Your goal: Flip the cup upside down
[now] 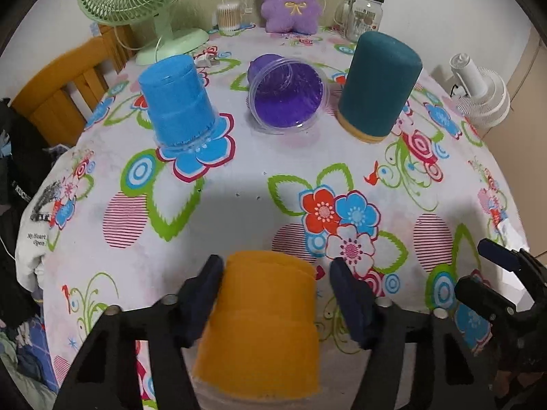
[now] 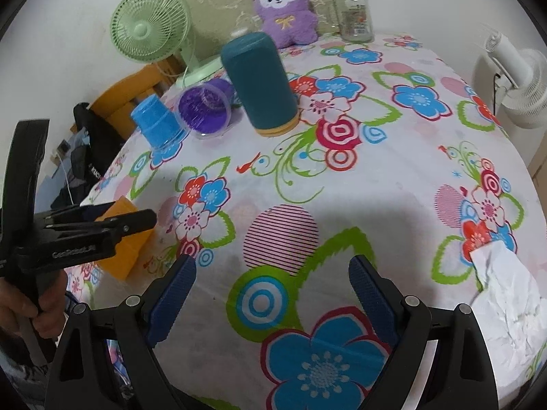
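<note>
An orange cup stands upside down on the flowered tablecloth, wide rim down, between the fingers of my left gripper. The left finger touches its side; the right finger stands apart from it, so the jaws are open. The cup also shows in the right wrist view, partly behind the left gripper. A blue cup and a teal cup stand upside down farther back. A purple cup lies on its side between them. My right gripper is open and empty above the cloth.
A green fan, a purple plush toy, a glass jar and a tub of cotton swabs line the table's back. A white fan stands off the right edge. A wooden chair is at left. Crumpled paper lies at right.
</note>
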Demonstrator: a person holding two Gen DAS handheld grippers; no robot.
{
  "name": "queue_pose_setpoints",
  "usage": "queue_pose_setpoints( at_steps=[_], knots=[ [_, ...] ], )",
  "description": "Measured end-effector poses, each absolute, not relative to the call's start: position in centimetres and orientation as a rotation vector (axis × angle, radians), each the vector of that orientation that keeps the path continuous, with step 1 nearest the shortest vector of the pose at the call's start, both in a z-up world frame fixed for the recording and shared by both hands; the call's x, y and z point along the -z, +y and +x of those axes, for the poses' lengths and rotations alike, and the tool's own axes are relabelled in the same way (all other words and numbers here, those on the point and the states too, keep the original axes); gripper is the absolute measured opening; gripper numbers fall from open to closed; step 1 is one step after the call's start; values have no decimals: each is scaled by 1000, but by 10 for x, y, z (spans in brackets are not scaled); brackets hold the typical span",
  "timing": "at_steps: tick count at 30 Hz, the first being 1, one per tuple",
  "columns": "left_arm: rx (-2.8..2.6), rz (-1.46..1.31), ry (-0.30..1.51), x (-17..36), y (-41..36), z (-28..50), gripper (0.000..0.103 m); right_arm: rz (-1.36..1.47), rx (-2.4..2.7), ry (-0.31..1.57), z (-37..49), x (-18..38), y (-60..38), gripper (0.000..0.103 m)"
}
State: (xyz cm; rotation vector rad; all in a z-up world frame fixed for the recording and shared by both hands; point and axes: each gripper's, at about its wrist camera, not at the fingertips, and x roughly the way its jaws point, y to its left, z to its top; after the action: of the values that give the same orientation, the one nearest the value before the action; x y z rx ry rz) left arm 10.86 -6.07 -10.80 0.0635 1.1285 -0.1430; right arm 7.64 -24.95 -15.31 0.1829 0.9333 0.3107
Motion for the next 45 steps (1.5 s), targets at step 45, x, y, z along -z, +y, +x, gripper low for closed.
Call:
queue_pose_setpoints(
  at_steps=[45],
  knots=[
    [173,-42,827,39,-58,65,71,149,-335,914,68,140,-236,93]
  ],
)
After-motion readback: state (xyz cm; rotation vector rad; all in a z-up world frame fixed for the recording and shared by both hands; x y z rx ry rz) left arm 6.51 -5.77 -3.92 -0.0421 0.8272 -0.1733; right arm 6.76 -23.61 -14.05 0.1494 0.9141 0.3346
